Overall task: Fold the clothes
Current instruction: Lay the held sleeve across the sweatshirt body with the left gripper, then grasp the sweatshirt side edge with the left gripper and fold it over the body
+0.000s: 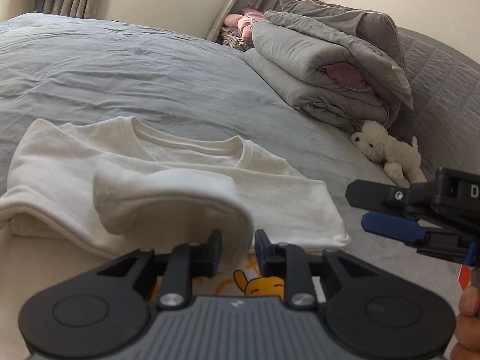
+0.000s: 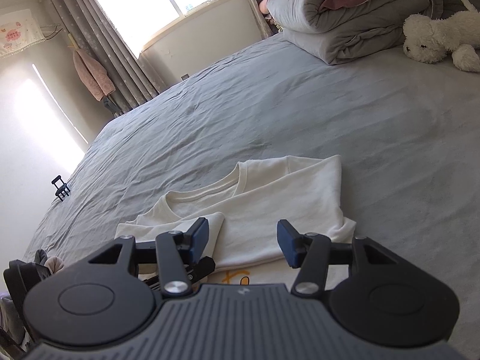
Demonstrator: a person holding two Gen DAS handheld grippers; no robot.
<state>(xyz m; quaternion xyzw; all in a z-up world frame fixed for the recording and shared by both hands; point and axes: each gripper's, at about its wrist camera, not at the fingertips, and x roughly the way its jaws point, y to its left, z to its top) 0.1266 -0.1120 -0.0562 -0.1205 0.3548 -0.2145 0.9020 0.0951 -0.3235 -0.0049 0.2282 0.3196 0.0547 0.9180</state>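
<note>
A white sweatshirt [image 1: 180, 156] [image 2: 270, 210] lies on the grey bed sheet [image 1: 120, 69], collar away from me, both sleeves folded across the chest. A yellow cartoon print [image 1: 264, 288] shows near its lower edge. My left gripper [image 1: 238, 246] stands open; the left sleeve's cuff [image 1: 168, 198] arches over it and hangs loosely between the jaws. My right gripper [image 2: 243, 240] [image 1: 355, 208] is open at the shirt's right side, low over the lower part with nothing between its fingers.
Folded grey quilts [image 1: 324, 75] [image 2: 345, 15] are stacked at the far right by the headboard. A white plush dog [image 1: 387, 150] [image 2: 435, 39] lies next to them. A small black stand [image 2: 61, 187] sits at the bed's far left edge. A person's thumb [image 1: 469, 303] shows at right.
</note>
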